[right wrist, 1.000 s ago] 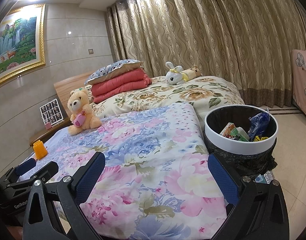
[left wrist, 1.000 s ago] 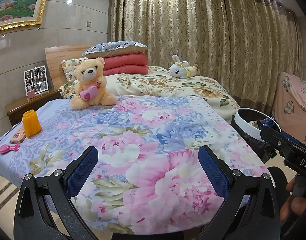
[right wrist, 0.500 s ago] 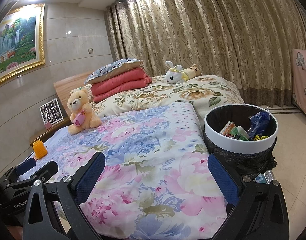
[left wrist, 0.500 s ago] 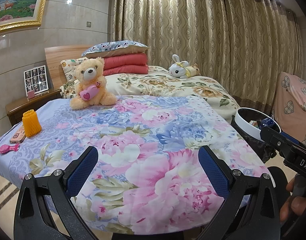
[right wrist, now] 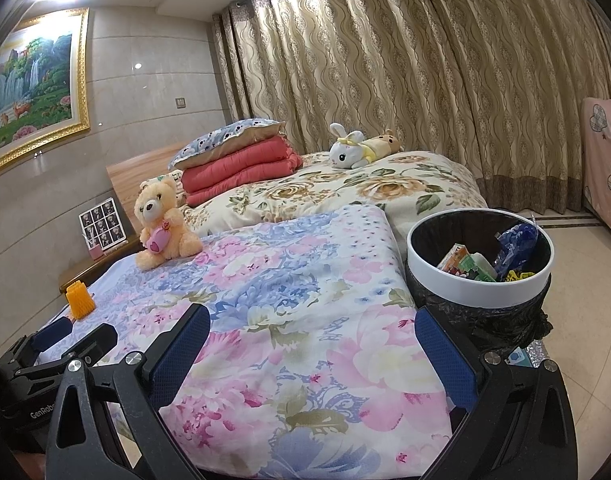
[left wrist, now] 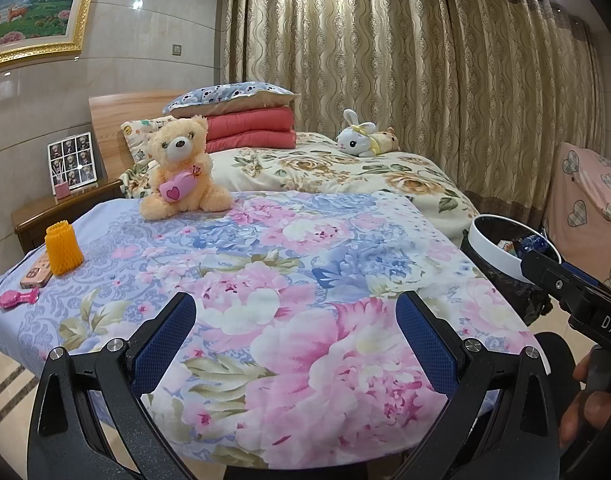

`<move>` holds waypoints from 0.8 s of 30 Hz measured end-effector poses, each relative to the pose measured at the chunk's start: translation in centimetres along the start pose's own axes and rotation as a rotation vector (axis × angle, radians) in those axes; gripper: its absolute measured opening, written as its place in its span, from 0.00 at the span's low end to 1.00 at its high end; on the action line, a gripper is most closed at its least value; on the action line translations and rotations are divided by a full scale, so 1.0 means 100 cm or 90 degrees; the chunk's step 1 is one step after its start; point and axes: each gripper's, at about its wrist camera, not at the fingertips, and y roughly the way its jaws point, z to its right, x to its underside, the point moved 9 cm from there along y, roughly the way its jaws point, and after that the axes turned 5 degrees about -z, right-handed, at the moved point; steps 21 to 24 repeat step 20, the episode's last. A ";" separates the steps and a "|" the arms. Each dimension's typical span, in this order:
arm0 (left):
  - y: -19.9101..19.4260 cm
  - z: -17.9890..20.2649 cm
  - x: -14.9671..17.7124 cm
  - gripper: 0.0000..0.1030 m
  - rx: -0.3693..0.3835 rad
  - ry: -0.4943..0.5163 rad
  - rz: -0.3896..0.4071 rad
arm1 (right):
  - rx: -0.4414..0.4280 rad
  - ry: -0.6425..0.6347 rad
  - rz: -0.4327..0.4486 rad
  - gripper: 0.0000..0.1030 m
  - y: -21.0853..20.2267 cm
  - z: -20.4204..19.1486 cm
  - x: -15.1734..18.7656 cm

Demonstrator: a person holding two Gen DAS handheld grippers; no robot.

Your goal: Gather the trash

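A white-rimmed trash bin [right wrist: 481, 292] with a black liner stands on the floor at the bed's right side; it holds cartons and a blue wrapper [right wrist: 515, 242]. It also shows in the left wrist view [left wrist: 493, 246]. An orange foam fruit net [left wrist: 63, 248] stands upright on the flowered bedsheet at the left edge, and shows in the right wrist view [right wrist: 80, 296]. My left gripper [left wrist: 295, 334] is open and empty above the near end of the bed. My right gripper [right wrist: 313, 346] is open and empty, left of the bin.
A phone [left wrist: 37, 272] and a pink hairbrush [left wrist: 19, 299] lie near the net. A teddy bear [left wrist: 181, 168], folded blankets [left wrist: 249, 128] and a bunny plush [left wrist: 363, 134] sit further up the bed. A small packet [right wrist: 519, 358] lies on the floor by the bin.
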 end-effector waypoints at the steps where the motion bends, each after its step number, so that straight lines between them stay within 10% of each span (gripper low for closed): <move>1: 0.000 0.000 0.000 0.99 0.000 0.000 0.000 | 0.000 0.000 0.000 1.00 0.000 0.000 0.000; 24: 0.006 0.002 0.003 0.99 0.004 0.007 -0.008 | -0.002 0.003 -0.009 1.00 0.002 -0.001 0.001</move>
